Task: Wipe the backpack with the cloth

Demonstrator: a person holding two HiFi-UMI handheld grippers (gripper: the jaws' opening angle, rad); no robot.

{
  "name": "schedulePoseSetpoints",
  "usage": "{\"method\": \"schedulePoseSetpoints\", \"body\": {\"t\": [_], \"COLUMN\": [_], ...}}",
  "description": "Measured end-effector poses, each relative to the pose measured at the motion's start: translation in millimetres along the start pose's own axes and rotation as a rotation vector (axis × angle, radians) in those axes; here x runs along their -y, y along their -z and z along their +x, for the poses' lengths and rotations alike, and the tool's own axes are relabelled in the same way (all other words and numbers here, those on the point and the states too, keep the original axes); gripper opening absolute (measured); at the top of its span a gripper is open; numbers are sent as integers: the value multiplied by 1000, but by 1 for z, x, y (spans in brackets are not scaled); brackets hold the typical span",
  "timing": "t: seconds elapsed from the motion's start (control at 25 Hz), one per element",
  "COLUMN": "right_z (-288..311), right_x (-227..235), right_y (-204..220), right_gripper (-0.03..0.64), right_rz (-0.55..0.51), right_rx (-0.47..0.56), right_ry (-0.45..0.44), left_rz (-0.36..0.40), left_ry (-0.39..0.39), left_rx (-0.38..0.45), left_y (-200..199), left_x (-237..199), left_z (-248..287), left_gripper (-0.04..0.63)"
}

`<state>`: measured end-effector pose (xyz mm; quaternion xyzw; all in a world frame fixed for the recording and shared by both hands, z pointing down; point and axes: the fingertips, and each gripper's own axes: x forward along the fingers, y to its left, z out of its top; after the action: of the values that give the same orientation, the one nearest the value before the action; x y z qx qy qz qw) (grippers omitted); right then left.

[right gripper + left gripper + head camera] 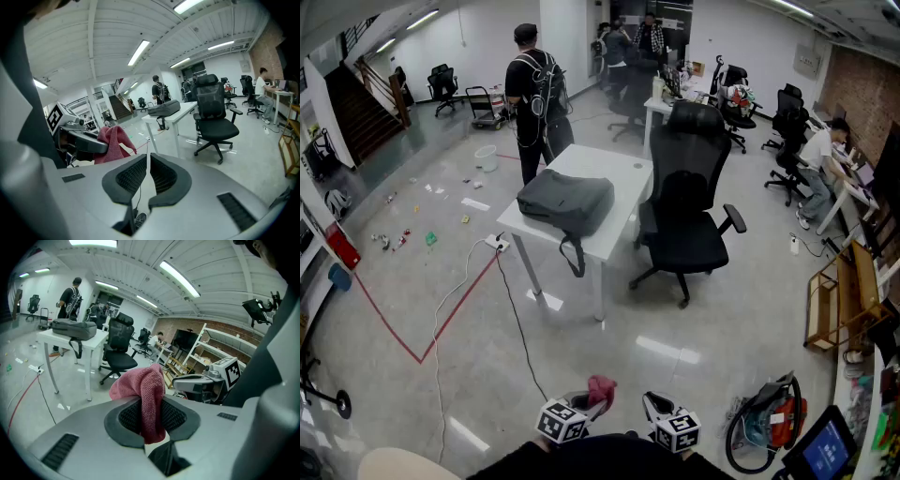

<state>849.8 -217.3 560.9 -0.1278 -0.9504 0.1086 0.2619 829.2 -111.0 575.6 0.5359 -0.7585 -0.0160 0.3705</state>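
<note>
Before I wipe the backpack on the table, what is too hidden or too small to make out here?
Head view: the backpack is too small to show any dirt, and its underside is hidden against the table.
Left gripper view: how far the cloth hangs beyond the jaws is hidden by the body of the left hand-held gripper.
Head view: the floor litter is too small to identify.

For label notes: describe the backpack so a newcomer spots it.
Find the white table mid-floor, black office chair beside it. The backpack lies flat on the table's near end. It is the only dark grey bag there, one strap dangling over the edge.
</note>
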Motion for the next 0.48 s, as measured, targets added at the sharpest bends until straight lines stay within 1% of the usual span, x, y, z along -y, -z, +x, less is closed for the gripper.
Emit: {"method": "schedulePoseSetpoints", "body": {"t": [0.24, 0.32, 0.48], "right_z": [-27, -38, -61], "right_x": [41, 54, 84], "right_y": [24, 21, 30], "right_gripper": [35, 34, 34], "right_rz": [13, 19, 54], "right_rx": [-25, -14, 13], "right_ry": [35, 64, 101], "left_rz": [17, 23, 37], "left_ry": [45, 68, 105], "left_rx": [-17, -25, -40], "left_y": [-6, -9, -9], "left_x": [29, 40, 62], "left_z": [37, 50, 79], "left_gripper": [86, 86, 86]}}
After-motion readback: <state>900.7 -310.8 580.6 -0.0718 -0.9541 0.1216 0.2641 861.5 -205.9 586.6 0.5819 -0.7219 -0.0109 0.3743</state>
